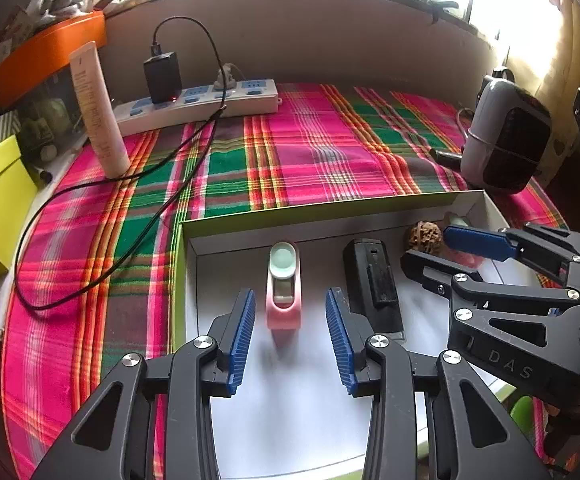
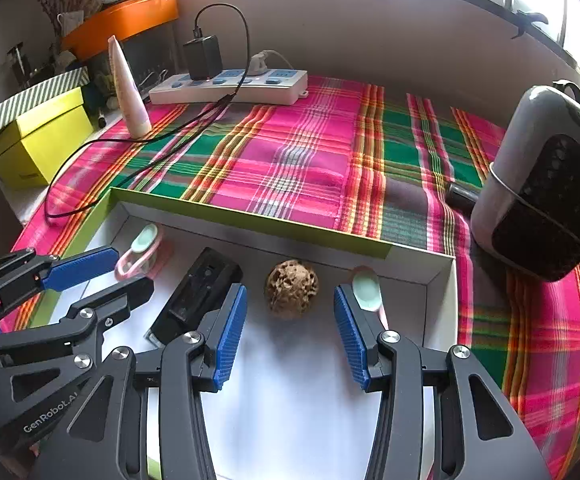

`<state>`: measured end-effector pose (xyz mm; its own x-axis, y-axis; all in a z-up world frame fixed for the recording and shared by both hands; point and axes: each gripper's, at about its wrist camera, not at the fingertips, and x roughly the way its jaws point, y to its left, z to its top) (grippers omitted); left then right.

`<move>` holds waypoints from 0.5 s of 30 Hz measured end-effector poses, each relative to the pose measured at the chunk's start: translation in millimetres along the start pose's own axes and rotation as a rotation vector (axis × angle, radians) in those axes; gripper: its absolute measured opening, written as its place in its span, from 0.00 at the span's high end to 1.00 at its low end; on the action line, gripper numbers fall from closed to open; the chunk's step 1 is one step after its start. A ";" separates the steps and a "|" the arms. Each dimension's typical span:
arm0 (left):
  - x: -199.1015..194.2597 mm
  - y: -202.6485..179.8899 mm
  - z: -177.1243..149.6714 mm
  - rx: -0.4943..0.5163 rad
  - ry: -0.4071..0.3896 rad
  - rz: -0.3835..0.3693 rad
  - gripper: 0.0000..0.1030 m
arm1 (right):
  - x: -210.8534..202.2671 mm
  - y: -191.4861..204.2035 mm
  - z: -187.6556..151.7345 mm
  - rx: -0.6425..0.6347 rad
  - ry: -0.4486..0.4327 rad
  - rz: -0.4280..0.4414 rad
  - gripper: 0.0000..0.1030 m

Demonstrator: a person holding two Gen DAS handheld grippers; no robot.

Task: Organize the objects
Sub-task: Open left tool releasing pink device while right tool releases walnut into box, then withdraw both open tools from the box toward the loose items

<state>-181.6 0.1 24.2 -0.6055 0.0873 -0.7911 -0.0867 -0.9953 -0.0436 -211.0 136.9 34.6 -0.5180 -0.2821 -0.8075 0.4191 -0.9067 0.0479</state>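
A shallow box with a green rim (image 1: 329,206) (image 2: 250,216) and a white floor lies on the plaid cloth. In it are a pink device with a mint cap (image 1: 284,288) (image 2: 140,252), a black device (image 1: 373,284) (image 2: 198,296), a walnut (image 1: 423,236) (image 2: 291,294) and a second pink and mint piece (image 2: 365,292). My left gripper (image 1: 290,292) (image 2: 132,268) stands open astride the pink device, with gaps between pads and device. My right gripper (image 2: 290,292) (image 1: 427,246) is open around the walnut, its blue pads apart from it.
Behind the box, a white power strip (image 1: 198,104) (image 2: 230,88) with a black charger trails a black cable (image 1: 90,280) over the cloth. A cream tube (image 1: 98,112) stands at the left, a yellow box (image 2: 38,136) beyond it. A white and black appliance (image 2: 545,184) lies at the right.
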 end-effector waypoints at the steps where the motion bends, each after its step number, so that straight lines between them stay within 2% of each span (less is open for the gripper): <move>1: -1.9 -0.1 -1.3 -0.003 -0.002 0.002 0.66 | -1.7 0.5 -0.4 0.002 -0.002 0.001 0.55; 15: -33.4 0.6 -14.2 -0.009 -0.041 0.002 0.65 | -30.2 7.8 -12.1 0.019 -0.051 0.018 0.55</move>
<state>-150.1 -4.1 41.9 -0.6376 0.0866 -0.7655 -0.0780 -0.9958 -0.0476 -183.0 142.1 52.2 -0.5481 -0.3139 -0.7753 0.4148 -0.9069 0.0739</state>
